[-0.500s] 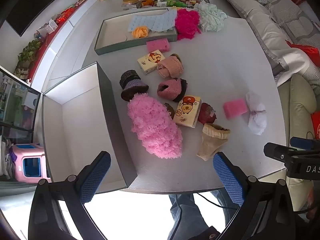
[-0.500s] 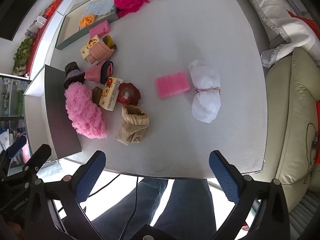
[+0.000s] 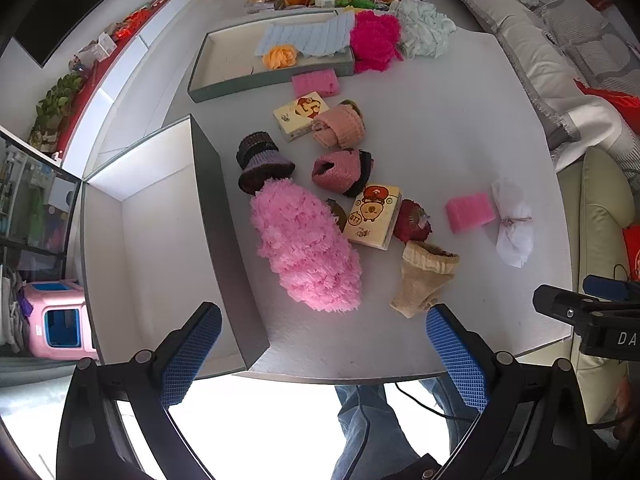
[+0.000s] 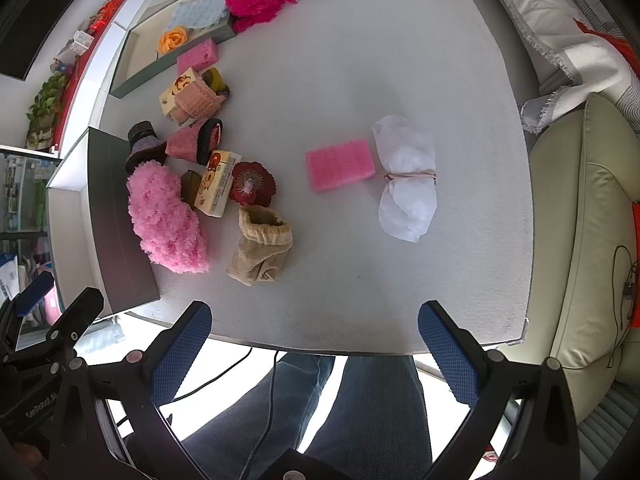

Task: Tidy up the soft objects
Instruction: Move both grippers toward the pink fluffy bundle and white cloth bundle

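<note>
In the left wrist view we look down on a white table (image 3: pixel 460 120). A sofa (image 3: pixel 540 52) runs along its right side. Far off, the table is crowded with snacks and boxes. On the left sits a big grey box (image 3: pixel 208 216), white inside, and farther away a flat grey tray (image 3: pixel 240 80) with an orange cloth flower (image 3: pixel 280 57) and a blue quilted cloth (image 3: pixel 312 36) in it. The soft things lie in the middle: a fluffy pink duster (image 3: pixel 308 248) just beside the big box, a beige sock (image 3: pixel 424 280) near us, a dark knit piece (image 3: pixel 260 160), two pink knit pieces, two tissue packs, two pink sponges and a white bag bundle (image 3: pixel 512 220). A hot-pink fluffy cloth (image 3: pixel 376 40) and a pale green cloth (image 3: pixel 426 28) lie far away. Our left gripper (image 3: pixel 324 356) hangs over the near edge, jaws wide apart, holding nothing.

In the right wrist view we see more of the bare right half of the table (image 4: pixel 400 60), where the pink sponge (image 4: pixel 340 170) touches the white bag bundle (image 4: pixel 406 178). A cream leather seat (image 4: pixel 580 240) shows on the right. The fluffy pink duster (image 4: pixel 166 220) and beige sock (image 4: pixel 260 244) sit to the left. Our right gripper (image 4: pixel 316 348) is wide apart too, with nothing in it. Below are legs in jeans (image 4: pixel 360 400), and the left gripper pokes in at the left edge.
</note>
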